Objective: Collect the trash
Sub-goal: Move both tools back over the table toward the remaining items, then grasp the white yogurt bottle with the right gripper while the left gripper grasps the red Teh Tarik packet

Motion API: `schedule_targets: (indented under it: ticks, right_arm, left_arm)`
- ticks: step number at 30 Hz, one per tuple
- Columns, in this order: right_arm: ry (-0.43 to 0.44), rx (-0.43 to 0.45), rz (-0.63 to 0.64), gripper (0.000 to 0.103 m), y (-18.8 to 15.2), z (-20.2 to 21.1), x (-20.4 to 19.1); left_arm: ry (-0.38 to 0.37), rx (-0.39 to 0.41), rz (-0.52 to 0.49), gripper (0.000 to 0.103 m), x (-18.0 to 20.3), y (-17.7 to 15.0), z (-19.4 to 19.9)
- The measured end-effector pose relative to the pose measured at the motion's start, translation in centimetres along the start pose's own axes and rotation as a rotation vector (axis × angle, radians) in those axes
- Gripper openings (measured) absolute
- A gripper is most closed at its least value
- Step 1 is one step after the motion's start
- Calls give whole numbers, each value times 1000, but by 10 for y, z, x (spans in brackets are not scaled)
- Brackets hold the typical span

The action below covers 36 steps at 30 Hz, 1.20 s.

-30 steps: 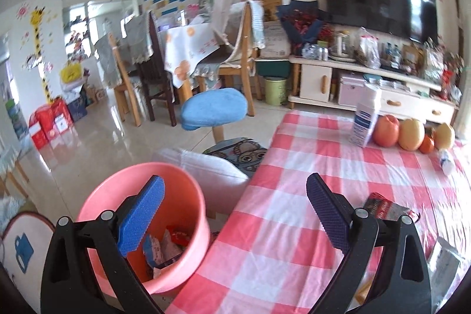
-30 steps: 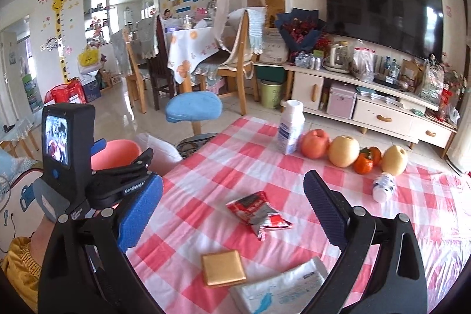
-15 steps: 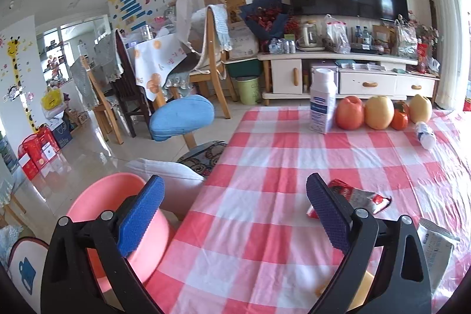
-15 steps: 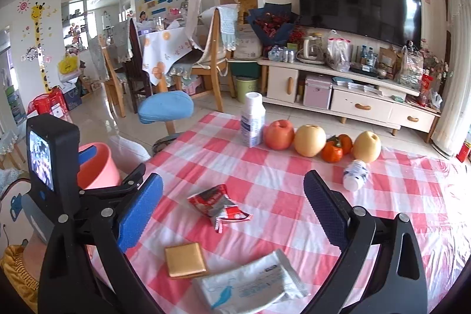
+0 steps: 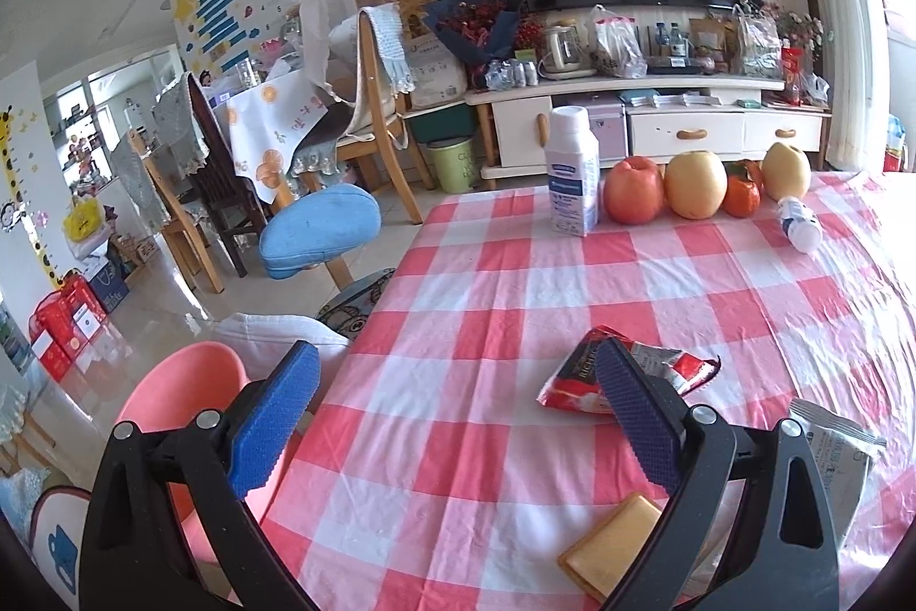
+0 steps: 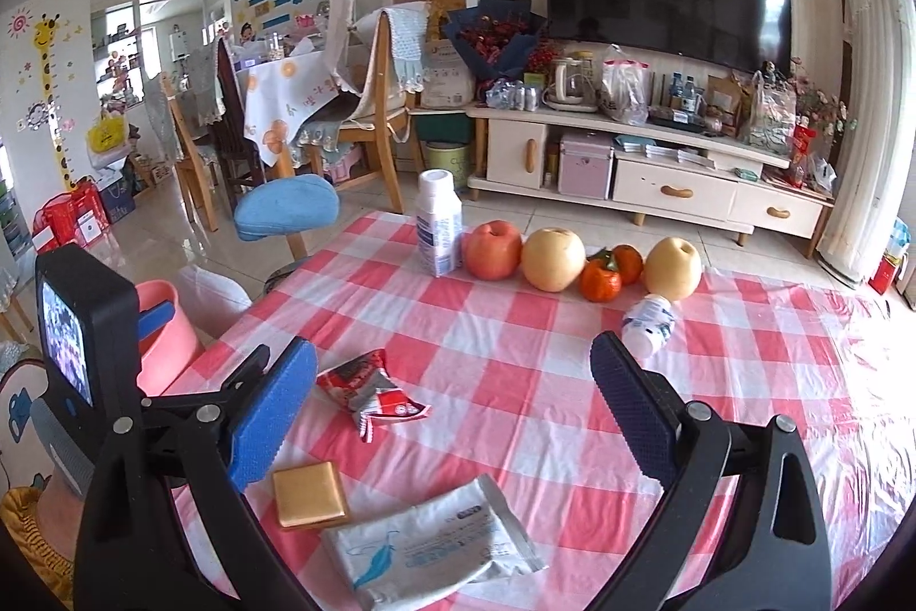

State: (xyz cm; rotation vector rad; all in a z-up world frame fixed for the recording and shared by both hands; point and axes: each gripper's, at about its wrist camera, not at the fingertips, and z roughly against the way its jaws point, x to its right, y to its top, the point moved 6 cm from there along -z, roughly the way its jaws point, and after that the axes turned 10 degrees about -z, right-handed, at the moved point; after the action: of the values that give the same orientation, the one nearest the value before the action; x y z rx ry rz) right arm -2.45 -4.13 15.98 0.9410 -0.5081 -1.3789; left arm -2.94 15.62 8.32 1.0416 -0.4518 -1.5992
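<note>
The checked tablecloth (image 6: 515, 365) fills the room's foreground — a second ago the left gripper's view was mostly floor and bin, and now it has swung round over the cloth. The pink bin (image 5: 183, 399) stands on the floor just off the table's left edge, with wrappers seen in it a moment back, so I take it one piece has just been dropped and the hand is coming back for more.

Along the far edge sit things that look like keepers: a white carton (image 6: 438, 224), an apple (image 6: 492, 250), two pears, small oranges, and a small bottle (image 6: 647, 322) lying on its side.

Near the front edge lies the rubbish still to go: a flat white wet-wipe packet (image 6: 435, 542), a crumpled red snack wrapper (image 6: 372, 390) nearer the left edge, and a small gold square packet (image 6: 309, 493) between them.

The left gripper (image 5: 458, 416) hangs with jaws spread and nothing between them, its right finger just in front of the red wrapper — likely the next pick. The right gripper (image 6: 455, 410) is likewise spread wide and empty, above the middle of the cloth.
</note>
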Motion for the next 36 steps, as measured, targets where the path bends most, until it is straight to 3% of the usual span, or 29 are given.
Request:
schedule_targets:
  ticks: [21, 36]
  right_arm:
    - [-127, -75, -69, 97, -8, -22, 75]
    - [-258, -184, -345, 97, -7, -71, 187]
  left_arm:
    - [-41, -36, -59, 96, 33, 3, -10]
    - [-308, -67, -63, 96, 59, 7, -30]
